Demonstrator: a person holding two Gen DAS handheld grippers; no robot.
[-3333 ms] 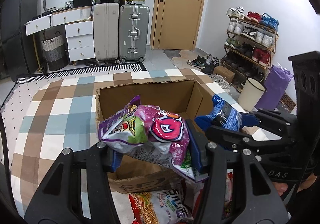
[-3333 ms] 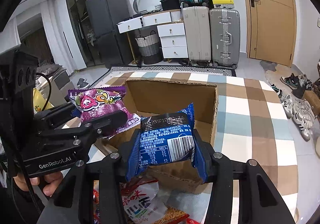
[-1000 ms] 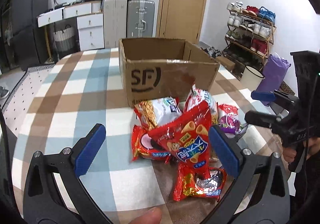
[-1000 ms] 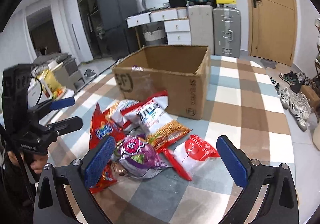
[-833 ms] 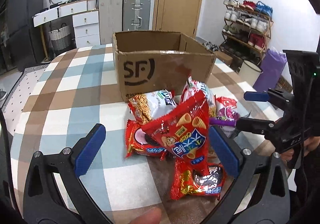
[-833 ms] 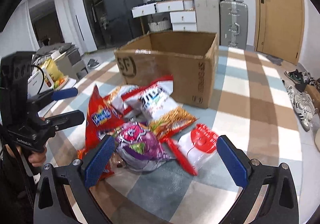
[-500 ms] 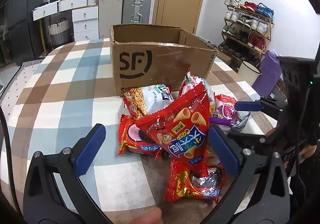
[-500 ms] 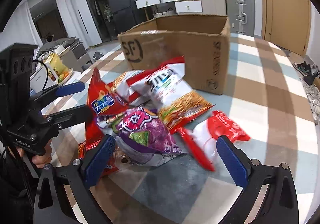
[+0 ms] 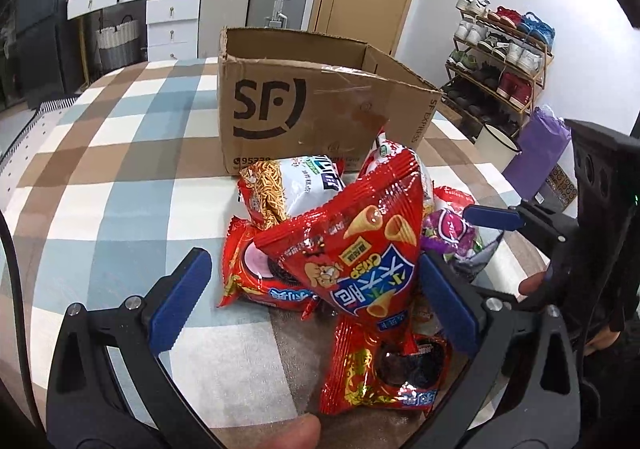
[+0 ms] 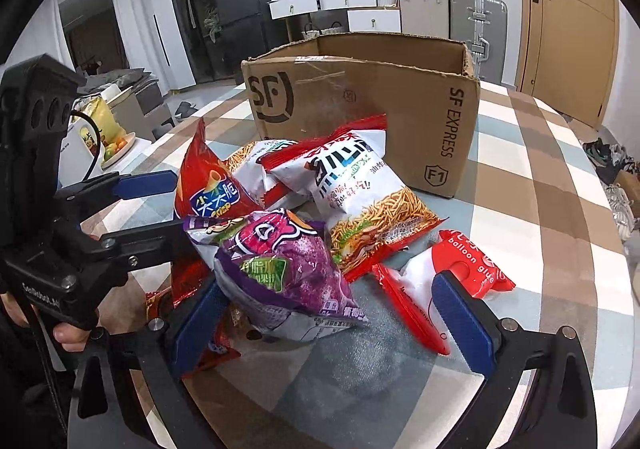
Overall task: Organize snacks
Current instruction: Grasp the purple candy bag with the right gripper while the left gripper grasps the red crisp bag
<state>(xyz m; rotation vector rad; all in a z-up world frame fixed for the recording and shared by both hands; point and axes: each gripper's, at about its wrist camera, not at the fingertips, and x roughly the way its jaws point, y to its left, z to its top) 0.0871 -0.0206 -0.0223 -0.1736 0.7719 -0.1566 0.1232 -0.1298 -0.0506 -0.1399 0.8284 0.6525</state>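
In front of the cardboard box (image 9: 320, 105), our left gripper (image 9: 316, 301) and right gripper (image 10: 332, 325) gape empty over piled snack bags (image 10: 288, 269), light, crinkly, slippery, crushable, best pinched at a sealed edge.

Both claws, shut on bags over the cardboard box (image 9: 316, 109) earlier, now gape empty, lowered before it: left claw (image 9: 312, 297) around the red cone-snack bag (image 9: 352, 249), right claw (image 10: 336, 313) around the purple bag (image 10: 280, 269).
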